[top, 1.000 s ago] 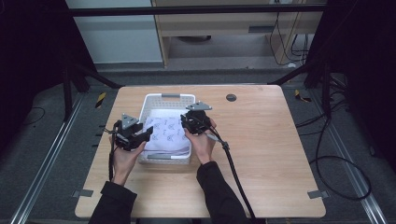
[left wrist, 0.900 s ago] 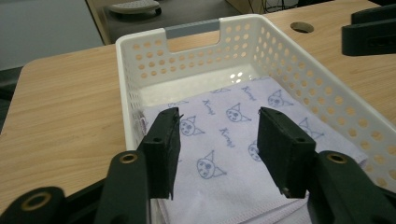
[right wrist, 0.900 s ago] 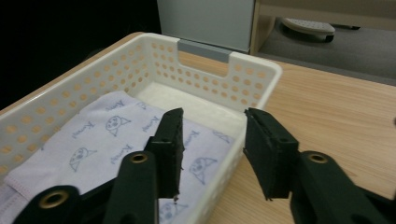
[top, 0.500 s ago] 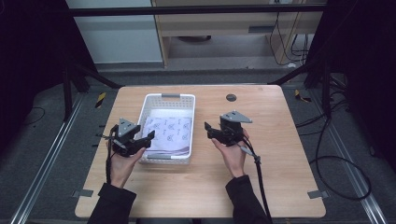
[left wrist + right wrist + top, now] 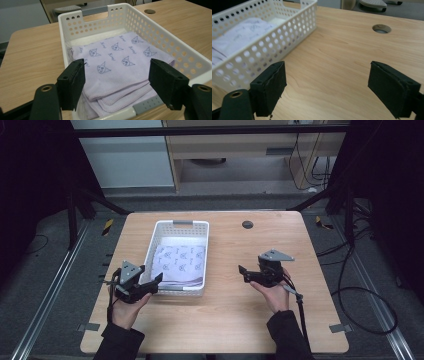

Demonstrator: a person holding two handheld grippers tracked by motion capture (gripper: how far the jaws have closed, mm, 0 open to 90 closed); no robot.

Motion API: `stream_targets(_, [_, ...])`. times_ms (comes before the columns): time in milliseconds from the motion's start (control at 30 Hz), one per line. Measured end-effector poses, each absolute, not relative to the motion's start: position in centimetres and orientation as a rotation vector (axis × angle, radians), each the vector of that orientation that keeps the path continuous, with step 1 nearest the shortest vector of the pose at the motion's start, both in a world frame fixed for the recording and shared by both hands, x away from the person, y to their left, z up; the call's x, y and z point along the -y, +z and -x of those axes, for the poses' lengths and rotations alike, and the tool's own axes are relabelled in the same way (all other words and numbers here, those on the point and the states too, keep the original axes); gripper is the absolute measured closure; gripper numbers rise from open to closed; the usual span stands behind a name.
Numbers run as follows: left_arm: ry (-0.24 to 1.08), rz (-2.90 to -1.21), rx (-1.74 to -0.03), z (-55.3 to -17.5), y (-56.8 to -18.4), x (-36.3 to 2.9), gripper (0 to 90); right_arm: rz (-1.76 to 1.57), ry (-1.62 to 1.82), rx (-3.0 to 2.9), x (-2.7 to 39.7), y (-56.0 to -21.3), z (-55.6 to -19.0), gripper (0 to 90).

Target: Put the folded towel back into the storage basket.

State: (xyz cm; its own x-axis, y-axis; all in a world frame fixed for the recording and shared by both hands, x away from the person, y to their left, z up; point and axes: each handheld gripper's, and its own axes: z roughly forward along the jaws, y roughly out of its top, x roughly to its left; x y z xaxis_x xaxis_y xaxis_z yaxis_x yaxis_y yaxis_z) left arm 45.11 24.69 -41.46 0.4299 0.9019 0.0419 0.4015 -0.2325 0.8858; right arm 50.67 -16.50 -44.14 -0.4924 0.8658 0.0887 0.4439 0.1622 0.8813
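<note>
Both grippers have pulled back from the white perforated basket [image 5: 177,257] since a second ago, the right gripper [image 5: 243,272] swinging well out over bare bench [image 5: 240,320], the left gripper [image 5: 156,282] sliding to the basket's near left corner. Jaws on both have just been opening and now stand wide, nothing between them. The folded lilac cloth [image 5: 117,67] lies inside the basket, flat, stacked in several layers, stitched edges toward you, printed with small cat faces and script.

Judgement: placement looks done and you are retreating. Keep your left gripper clear of the basket rim [image 5: 190,53] so you don't nudge it; withdraw level, not downward. Leave the right gripper [image 5: 327,92] parked apart from the basket wall [image 5: 269,47], and don't snag its cable.
</note>
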Motion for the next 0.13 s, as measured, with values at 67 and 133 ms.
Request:
stream_targets(67, [0.735, -1.815, -1.107, -44.2, -41.5, -24.9, 27.7, -1.230, 1.272, -2.009, 17.6, -44.8, -49.9, 13.9])
stream_targets(133, [0.744, -1.811, -1.091, -43.4, -41.6, -25.1, 27.3, -1.229, 1.276, -2.004, 18.5, -45.4, -49.3, 14.1])
